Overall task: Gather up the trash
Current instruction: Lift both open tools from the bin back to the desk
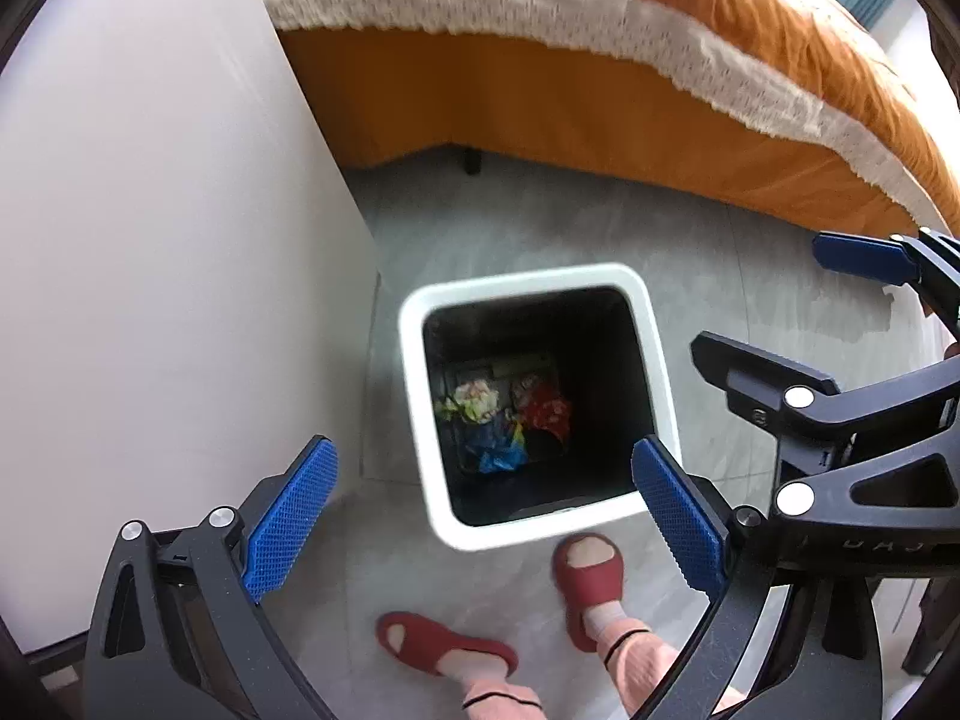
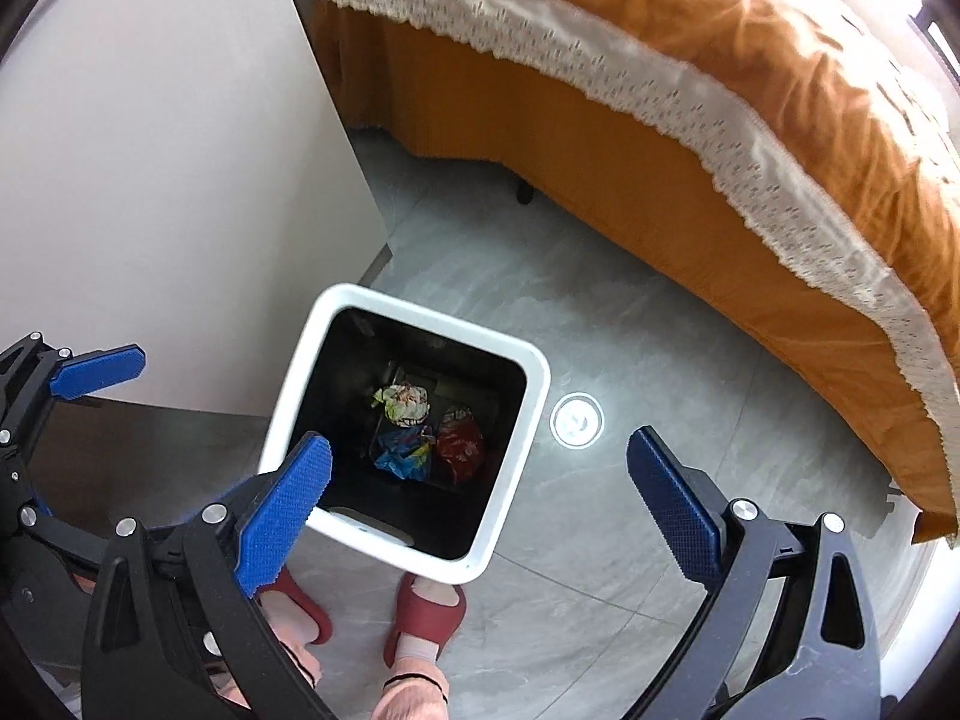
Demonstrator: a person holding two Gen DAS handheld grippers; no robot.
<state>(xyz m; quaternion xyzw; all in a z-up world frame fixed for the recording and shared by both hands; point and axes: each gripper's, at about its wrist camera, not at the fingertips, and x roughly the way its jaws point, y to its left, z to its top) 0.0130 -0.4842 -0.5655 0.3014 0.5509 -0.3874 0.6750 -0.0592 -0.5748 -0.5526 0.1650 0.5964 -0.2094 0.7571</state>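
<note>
A white square trash bin (image 1: 414, 396) (image 2: 288, 396) with a dark inside stands on the grey floor below both grippers. At its bottom lie a crumpled pale wrapper (image 1: 477, 401) (image 2: 405, 403), a blue wrapper (image 1: 498, 450) (image 2: 403, 456) and a red wrapper (image 1: 543, 411) (image 2: 459, 443). My left gripper (image 1: 483, 516) is open and empty above the bin's near rim. My right gripper (image 2: 480, 504) is open and empty above the bin's right side; it also shows in the left wrist view (image 1: 774, 306).
A white cabinet (image 1: 150, 240) (image 2: 168, 180) stands to the left of the bin. A bed with an orange cover and white lace trim (image 1: 600, 60) (image 2: 720, 120) fills the far right. The person's feet in red slippers (image 1: 588, 576) (image 2: 426, 612) stand by the bin's near edge. A round floor drain (image 2: 577, 420) lies right of the bin.
</note>
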